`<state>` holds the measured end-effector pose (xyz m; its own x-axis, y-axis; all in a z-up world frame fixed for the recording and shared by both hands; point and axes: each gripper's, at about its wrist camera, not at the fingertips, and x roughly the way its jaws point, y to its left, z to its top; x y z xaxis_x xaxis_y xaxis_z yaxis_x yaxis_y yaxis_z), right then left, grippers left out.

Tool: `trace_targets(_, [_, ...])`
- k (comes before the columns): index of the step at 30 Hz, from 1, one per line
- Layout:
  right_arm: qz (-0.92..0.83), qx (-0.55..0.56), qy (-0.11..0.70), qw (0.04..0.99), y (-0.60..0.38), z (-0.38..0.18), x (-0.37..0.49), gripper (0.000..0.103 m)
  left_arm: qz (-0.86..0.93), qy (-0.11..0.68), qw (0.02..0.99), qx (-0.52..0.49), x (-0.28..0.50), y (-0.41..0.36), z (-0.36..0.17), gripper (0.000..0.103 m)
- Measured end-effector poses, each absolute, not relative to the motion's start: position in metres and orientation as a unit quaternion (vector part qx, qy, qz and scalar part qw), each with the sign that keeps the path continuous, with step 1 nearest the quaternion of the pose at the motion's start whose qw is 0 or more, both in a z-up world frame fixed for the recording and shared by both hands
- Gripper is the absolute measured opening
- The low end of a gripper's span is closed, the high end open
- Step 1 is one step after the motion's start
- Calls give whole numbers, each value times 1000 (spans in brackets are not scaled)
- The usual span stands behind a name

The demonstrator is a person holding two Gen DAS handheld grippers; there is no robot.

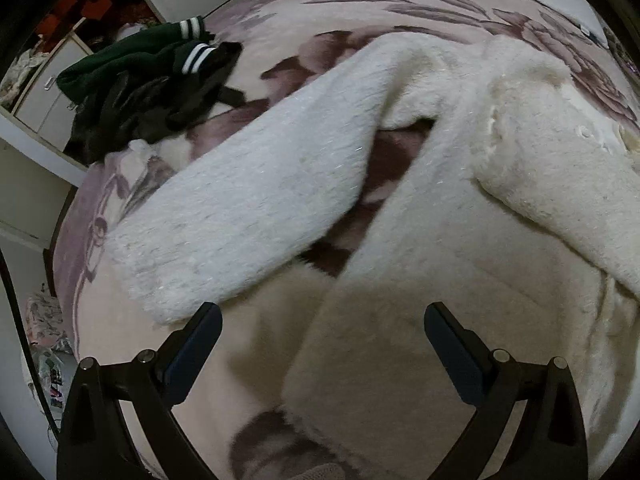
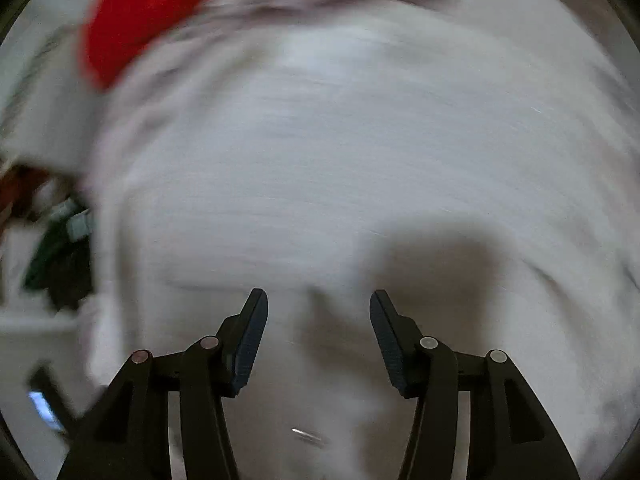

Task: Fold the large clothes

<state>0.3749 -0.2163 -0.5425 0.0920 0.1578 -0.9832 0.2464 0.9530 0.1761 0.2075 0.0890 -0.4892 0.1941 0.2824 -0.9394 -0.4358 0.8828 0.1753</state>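
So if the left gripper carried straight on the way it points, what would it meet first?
Most likely the white fuzzy coat spread on the bed; the open left gripper has nothing between its fingers, though depth is unclear.

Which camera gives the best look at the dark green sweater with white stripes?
The left wrist view: the green sweater lies sharp on the bed. In the right wrist view it is only a blurred green patch at the left edge.

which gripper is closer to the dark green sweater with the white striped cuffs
Left, probably. The dark green sweater lies up and left of the open left gripper, across the white fleece sleeve. From the open right gripper, it is a blurred patch at the far left edge.
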Motion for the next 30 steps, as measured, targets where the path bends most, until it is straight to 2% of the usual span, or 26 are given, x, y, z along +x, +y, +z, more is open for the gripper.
trace_targets(4, [-83,184,677,708,-270,-585,353,53,213,575,788,-59,236,70,-484,103])
trace_targets(8, [-141,239,590,758,-305,-582,351,53,166,564,807,-52,283,38,-491,103])
trace_targets(11, [-144,270,597,741,-299,-591,341,53,154,557,816,-32,316,20,-505,103])
trace_targets(14, [-140,237,614,740,-283,-580,332,53,173,585,792,11,353,10,-541,103])
trace_targets(16, [-143,242,616,736,-275,-569,323,53,173,592,787,4,364,16,-553,103])
trace_targets(23, [-98,296,543,780,-274,-516,304,53,169,586,792,-4,360,25,-548,103])
trace_targets(24, [-79,294,536,787,-278,-516,314,51,170,585,793,-4,361,24,-551,103])
trace_targets(25, [-68,297,528,792,-283,-519,320,38,170,584,794,-6,361,24,-552,103])
trace_targets(26, [-66,295,531,792,-282,-529,329,32,171,583,794,-8,361,25,-553,103])
trace_targets(28, [-82,274,578,764,-315,-549,366,31,173,580,796,-12,360,24,-553,103])
trace_targets(30, [-91,275,592,752,-316,-557,375,31,170,579,797,-18,358,28,-548,103])
